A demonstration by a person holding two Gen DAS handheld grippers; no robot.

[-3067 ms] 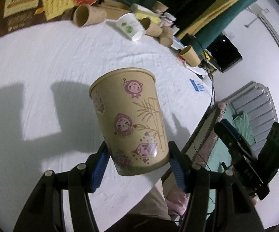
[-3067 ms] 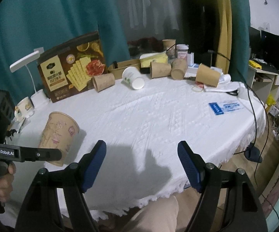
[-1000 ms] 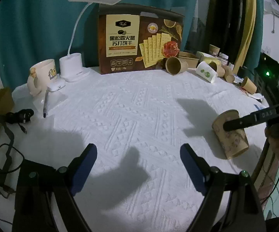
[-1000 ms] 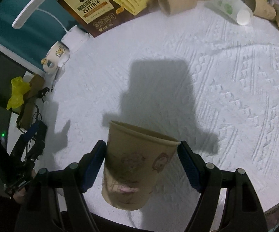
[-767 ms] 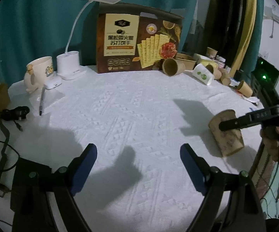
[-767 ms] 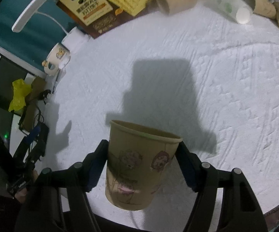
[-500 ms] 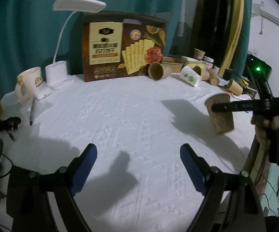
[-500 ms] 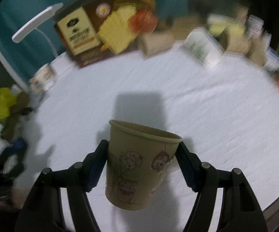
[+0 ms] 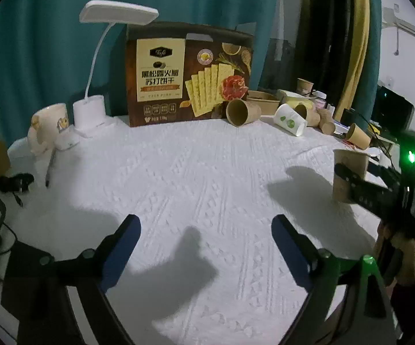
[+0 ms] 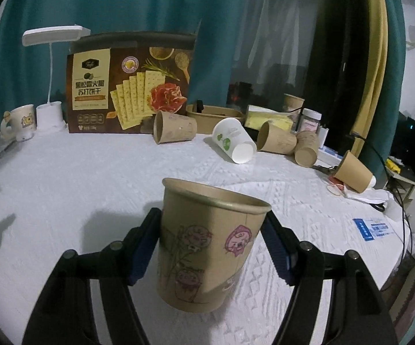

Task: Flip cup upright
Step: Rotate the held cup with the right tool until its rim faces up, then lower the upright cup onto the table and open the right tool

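My right gripper (image 10: 210,247) is shut on a tan paper cup (image 10: 207,244) with pink cartoon prints. The cup stands mouth up between the blue pads, near the white tablecloth (image 10: 92,184); whether its base touches the cloth I cannot tell. In the left wrist view the same cup (image 9: 348,172) shows at the right edge of the table, held by the right gripper. My left gripper (image 9: 204,247) is open and empty, low over the near middle of the table.
Several paper cups lie on their sides at the back: a tan one (image 10: 174,128), a white one (image 10: 233,141), more tan ones (image 10: 276,139). A cracker box (image 10: 129,86), desk lamp (image 10: 49,57) and mug (image 10: 19,122) stand at the back left. The table edge is close on the right.
The left gripper handed the cup over and drew back open. The right gripper closed on the cup and turned it from tilted to mouth-up, level with the table.
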